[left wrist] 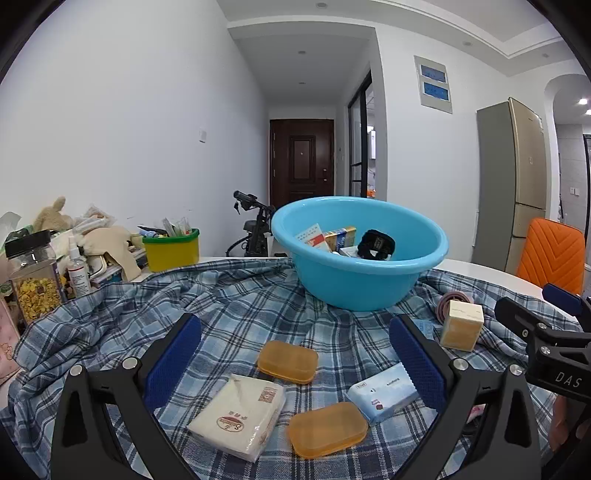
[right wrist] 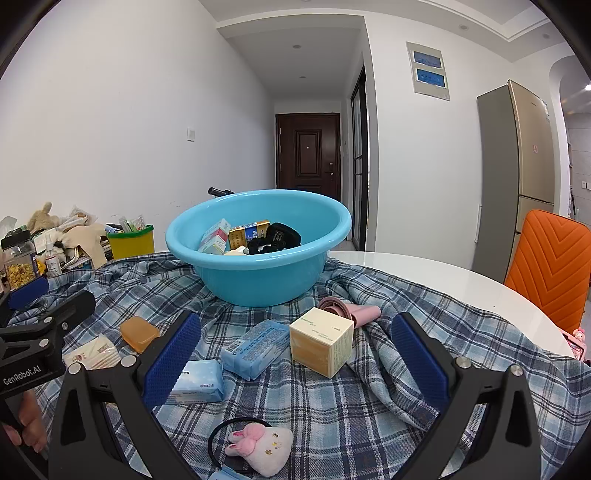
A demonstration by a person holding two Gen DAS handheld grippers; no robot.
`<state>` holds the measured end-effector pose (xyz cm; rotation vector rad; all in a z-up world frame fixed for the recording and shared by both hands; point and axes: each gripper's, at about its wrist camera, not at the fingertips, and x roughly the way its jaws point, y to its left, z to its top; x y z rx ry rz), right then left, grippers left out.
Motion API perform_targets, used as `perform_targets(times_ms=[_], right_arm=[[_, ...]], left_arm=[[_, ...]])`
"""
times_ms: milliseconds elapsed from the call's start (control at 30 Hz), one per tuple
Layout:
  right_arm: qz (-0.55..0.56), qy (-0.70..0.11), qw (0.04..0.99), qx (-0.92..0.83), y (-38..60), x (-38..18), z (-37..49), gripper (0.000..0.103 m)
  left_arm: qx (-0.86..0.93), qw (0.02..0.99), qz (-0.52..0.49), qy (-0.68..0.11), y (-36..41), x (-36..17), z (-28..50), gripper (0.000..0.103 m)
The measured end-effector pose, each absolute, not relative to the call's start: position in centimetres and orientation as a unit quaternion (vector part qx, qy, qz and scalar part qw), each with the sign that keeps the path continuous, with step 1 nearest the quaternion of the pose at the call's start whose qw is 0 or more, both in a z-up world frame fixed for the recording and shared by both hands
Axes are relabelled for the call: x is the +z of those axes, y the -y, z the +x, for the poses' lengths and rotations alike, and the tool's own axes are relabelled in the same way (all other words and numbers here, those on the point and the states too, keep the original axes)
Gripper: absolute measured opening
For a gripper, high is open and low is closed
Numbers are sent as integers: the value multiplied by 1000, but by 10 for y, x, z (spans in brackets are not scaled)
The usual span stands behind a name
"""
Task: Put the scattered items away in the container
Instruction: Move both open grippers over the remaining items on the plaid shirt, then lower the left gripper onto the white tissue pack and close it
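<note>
While both claws gape empty, only right view shows bunny hair tie (right wrist: 258,448), left claw (left wrist: 295,363), right claw (right wrist: 295,360).

Bright, even indoor light from recessed ceiling spots (left wrist: 320,5) at 12 o'clock. Soft, faint shadows under basin (left wrist: 354,280). Mild glare on white tabletop (right wrist: 424,273) at 3 o'clock. Strong fisheye bending, black corners. Focus sharp throughout, no motion blur.

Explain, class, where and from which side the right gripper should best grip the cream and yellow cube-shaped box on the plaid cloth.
Probably from above, closing on two opposite flat side faces of the cube box. It stands upright with a corner toward the open right gripper, so turn the wrist to square the pads to those faces. The pink cup crowds its far side.
</note>
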<state>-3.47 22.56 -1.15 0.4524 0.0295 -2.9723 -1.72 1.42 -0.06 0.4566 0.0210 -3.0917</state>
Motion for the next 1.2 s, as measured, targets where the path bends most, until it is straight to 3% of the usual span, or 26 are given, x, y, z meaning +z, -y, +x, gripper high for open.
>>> perform_targets(times_ms=[433,733,967,1200], right_arm=[[152,-10,68,-986,-226,-11,-35,103],[226,-25,79,-971,-223,-9,-49,103],[310,-20,143,-940,-229,-6,-56,103],[312,-80,154,-934,-229,-12,-41,103]], left_arm=[[-988,11,152,-6,-15,-1,-18,103],[-964,-23,267,0,-13,-5,-43,103],[-920,-58,387,18,-12,-14,-53,103],[-924,-87,370,42,-5,-18,-34,103]])
